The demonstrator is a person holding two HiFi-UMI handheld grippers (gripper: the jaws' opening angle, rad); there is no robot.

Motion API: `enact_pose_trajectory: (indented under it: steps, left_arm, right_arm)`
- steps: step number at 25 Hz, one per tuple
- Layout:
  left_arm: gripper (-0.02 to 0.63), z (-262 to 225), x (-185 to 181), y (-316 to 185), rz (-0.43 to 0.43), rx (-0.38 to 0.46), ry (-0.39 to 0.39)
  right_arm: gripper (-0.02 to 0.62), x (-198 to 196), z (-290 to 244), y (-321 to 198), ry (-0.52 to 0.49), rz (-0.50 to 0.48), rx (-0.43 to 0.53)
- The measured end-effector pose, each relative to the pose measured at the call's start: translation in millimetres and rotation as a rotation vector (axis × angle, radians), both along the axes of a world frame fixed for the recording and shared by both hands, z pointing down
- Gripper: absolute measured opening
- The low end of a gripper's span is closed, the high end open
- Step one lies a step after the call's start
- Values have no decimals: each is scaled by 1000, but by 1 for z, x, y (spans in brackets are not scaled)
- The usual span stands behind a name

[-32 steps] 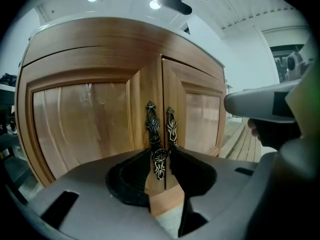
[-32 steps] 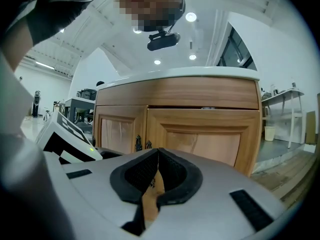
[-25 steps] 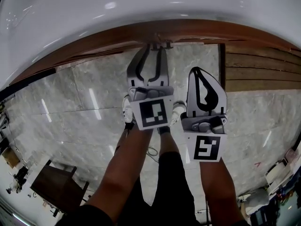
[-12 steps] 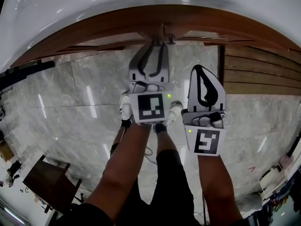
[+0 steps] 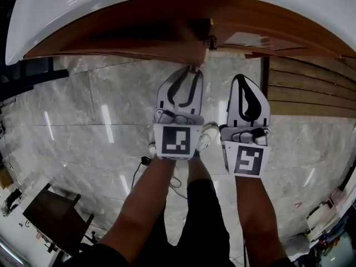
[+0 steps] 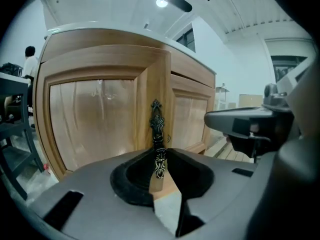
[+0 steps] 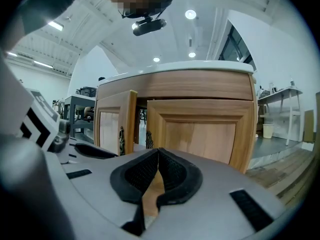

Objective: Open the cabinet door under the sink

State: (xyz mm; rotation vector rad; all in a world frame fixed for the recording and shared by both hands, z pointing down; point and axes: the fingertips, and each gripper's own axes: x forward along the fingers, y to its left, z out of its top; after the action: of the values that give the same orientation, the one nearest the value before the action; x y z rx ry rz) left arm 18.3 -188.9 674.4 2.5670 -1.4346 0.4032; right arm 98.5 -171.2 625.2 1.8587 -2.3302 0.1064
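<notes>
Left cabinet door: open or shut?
Partly open: left door angles outward, a gap between it and the shut right door. Left gripper grips its handle.

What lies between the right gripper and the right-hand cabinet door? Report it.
Nothing: the head view shows only bare floor between the right gripper and the right-hand cabinet door; the right gripper view agrees.

The cabinet door (image 6: 95, 119) is made of light wood, smoothly varnished to a soft sheen. Its handle (image 6: 157, 121) is cast in dark, ornately embossed metal. The floor (image 5: 83, 127) is laid in glossy, marble-like tiles. The sink top (image 5: 111, 4) is finished in glossy white. The right gripper (image 7: 157, 149) is moulded in matt grey plastic and fitted with black, finely ridged pads (image 7: 138, 172).
</notes>
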Motion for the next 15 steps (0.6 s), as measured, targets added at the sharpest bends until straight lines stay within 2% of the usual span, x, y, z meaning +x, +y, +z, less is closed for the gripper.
enact_pose_trajectory:
  steps: [6,15]
  left_arm:
    - [95,3,-18,42,141,-21,-18]
    - [95,1,-45,83,252,-16,-8]
  right_arm:
    - [25,-23,-12,26,27,22,17]
    - [24,-54,-20,57,46,55,32]
